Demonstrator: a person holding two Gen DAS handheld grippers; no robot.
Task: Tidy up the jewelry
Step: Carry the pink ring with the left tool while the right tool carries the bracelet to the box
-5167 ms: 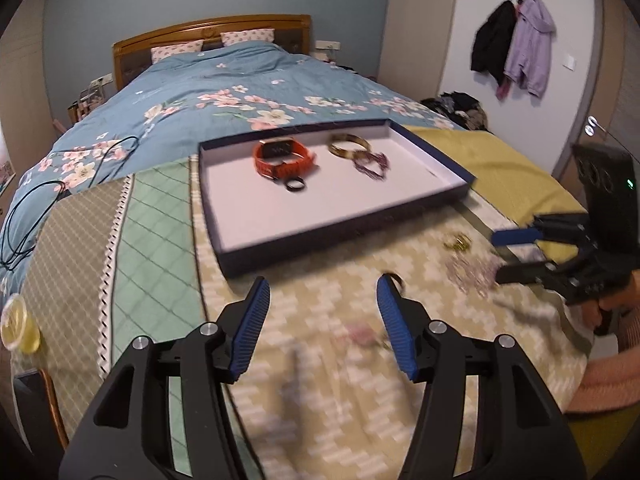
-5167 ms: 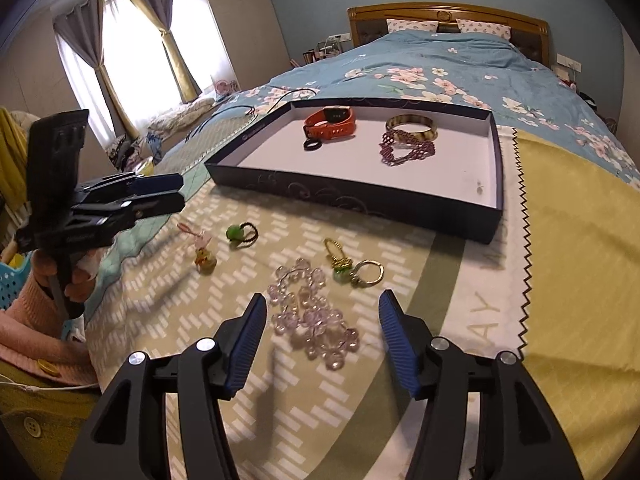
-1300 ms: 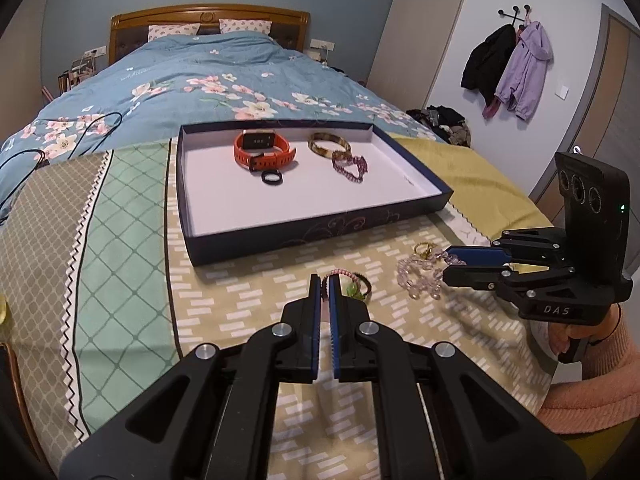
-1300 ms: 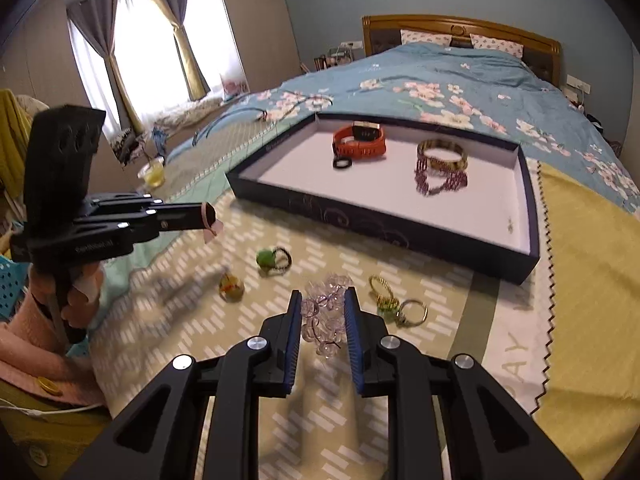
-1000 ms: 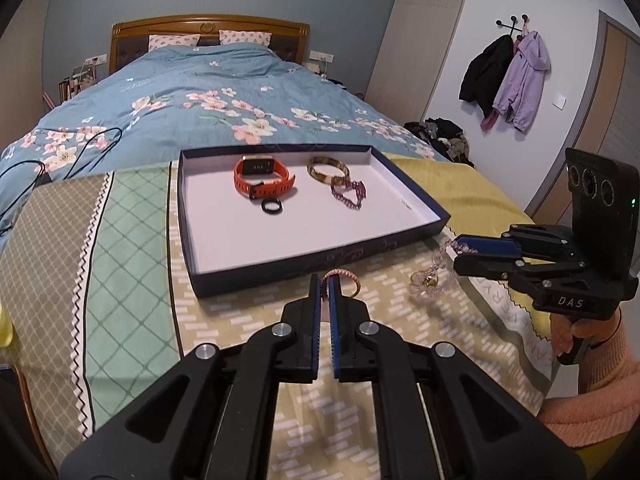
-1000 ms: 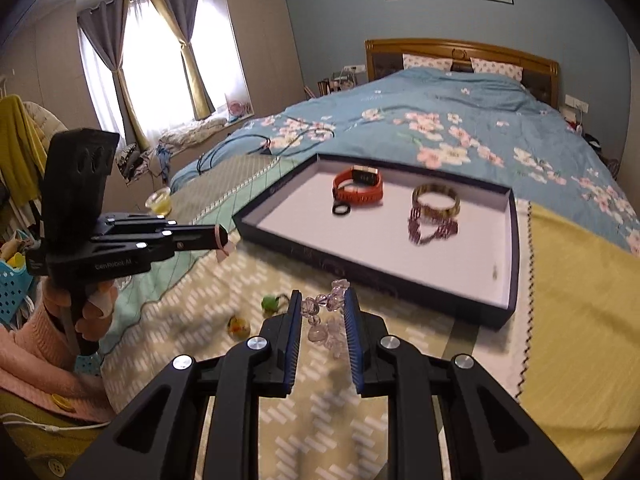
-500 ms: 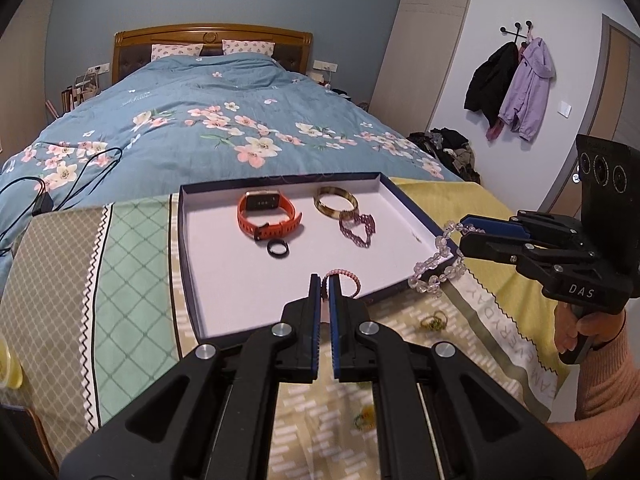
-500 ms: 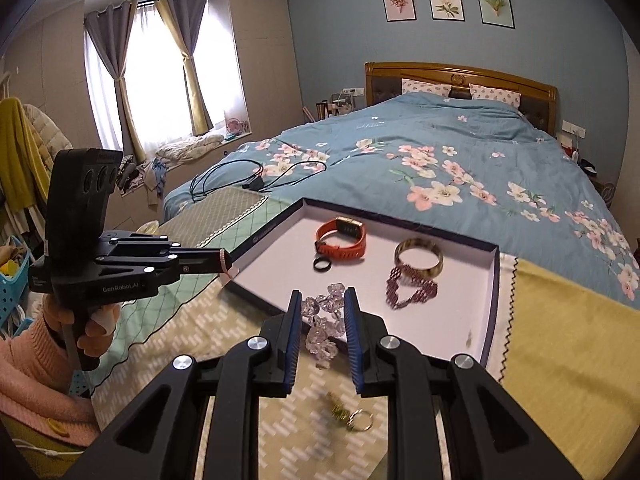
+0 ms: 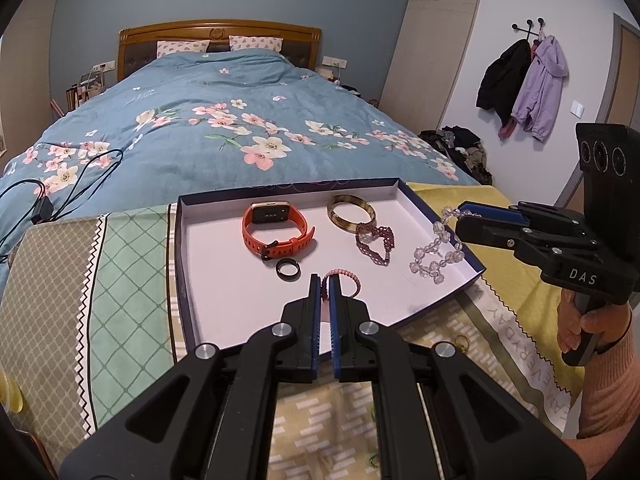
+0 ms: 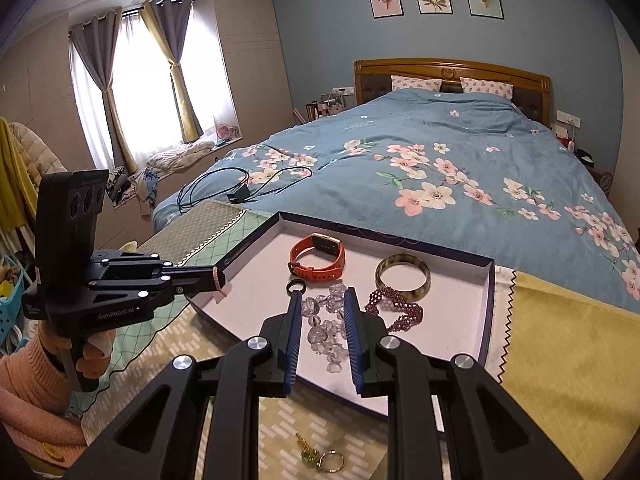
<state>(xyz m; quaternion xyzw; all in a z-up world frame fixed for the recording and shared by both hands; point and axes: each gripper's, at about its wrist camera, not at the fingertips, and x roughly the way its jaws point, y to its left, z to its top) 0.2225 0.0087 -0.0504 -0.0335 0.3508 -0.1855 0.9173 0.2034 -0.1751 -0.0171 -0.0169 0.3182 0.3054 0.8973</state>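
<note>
1. Left wrist view looks forward and downward along its fingers [image 9: 315,300], close over the tray [image 9: 183,264], facing the headboard [image 9: 219,36].
2. Right wrist view does likewise from the tray's [image 10: 490,304] other side, angled toward the window [image 10: 140,96].
3. Both share tray and bed [image 9: 224,136].

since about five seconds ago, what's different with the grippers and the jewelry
Both grippers were open over the mat then. Now the left gripper is shut on a pink braided ring and the right gripper on the clear bead bracelet; both were lifted off the mat and carried over the tray. The orange watch, black ring, bangle and purple bracelet lie in the tray as before.
</note>
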